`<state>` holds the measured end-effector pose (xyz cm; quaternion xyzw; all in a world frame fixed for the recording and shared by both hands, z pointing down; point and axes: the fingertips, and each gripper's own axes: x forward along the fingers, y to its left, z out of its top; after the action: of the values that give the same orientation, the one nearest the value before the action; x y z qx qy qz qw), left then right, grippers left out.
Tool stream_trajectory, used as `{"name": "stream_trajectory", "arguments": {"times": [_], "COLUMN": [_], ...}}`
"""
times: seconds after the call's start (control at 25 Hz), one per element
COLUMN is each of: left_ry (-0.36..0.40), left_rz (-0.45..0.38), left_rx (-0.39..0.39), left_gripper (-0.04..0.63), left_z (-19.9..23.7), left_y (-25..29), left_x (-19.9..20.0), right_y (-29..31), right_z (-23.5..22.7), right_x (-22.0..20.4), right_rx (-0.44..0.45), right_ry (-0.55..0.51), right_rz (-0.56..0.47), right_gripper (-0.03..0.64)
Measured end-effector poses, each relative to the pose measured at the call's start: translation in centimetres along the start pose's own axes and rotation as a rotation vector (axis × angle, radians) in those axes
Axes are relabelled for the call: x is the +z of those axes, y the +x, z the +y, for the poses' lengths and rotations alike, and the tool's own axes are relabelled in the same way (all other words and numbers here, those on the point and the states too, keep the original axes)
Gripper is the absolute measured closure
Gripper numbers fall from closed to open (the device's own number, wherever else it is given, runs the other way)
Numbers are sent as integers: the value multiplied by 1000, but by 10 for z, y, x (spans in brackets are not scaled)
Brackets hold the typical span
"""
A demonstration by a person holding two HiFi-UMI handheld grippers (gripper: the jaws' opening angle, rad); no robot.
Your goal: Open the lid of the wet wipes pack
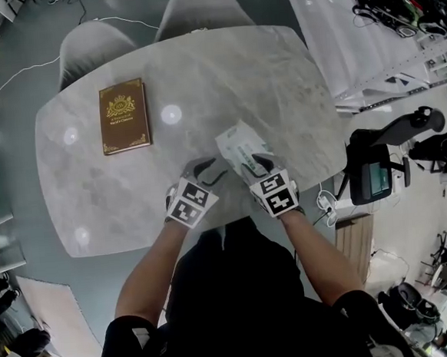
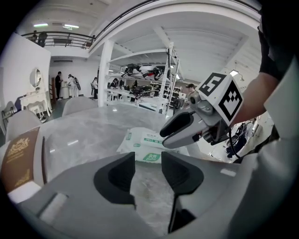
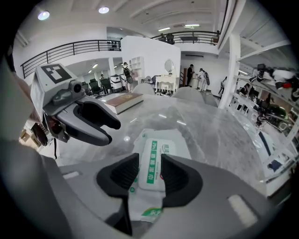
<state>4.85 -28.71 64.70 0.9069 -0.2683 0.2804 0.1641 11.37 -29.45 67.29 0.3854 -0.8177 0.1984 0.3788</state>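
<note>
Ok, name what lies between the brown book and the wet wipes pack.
Nothing: the head view shows bare table between the brown book and the wet wipes pack, only a light's reflection.

A brown book [image 1: 124, 116] with gold ornament on its cover lies flat on the pale marbled table [image 1: 93, 192], in its far left part. One grey chair [image 1: 94, 47] and a second chair [image 1: 202, 10] stand pushed in at the table's far edge, and a thin white cable [image 1: 22, 72] runs over the dark floor [image 1: 6, 160] to their left. White shelving [image 1: 352, 56] loaded with dark gear stands to the right of the table.
</note>
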Motion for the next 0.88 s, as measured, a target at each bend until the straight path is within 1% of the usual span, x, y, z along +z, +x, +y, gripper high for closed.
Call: {"name": "stream_trajectory", "arguments": {"times": [0.08,0.2,0.36,0.52,0.68,0.88], "left_ry": [14,-5,-6,-34,-21,-22], "left_rz": [-7,12,-2,24,31,8], "left_rx": [-4,11,5,39,44,24], "left_gripper": [422,422,428,433,434,434], "left_z": [1,6,9,16,19,16], "left_y": [0,7,2,14,16,23], "left_x": [5,-13,1,-24,-20,-12], "right_y": [6,12,16,21,25,31], "right_z": [-1,-2,1,3,4,7], "right_x": [-2,-5,-3,-2,-2,-5], "right_rx": [-11,-32,-68,-83,-93,-117], "right_ry": [-7,-44,-119,-142,-159,-281], "right_rz": [16,36,70,100,129,140], "right_gripper": [466,466,466,465,465,473]}}
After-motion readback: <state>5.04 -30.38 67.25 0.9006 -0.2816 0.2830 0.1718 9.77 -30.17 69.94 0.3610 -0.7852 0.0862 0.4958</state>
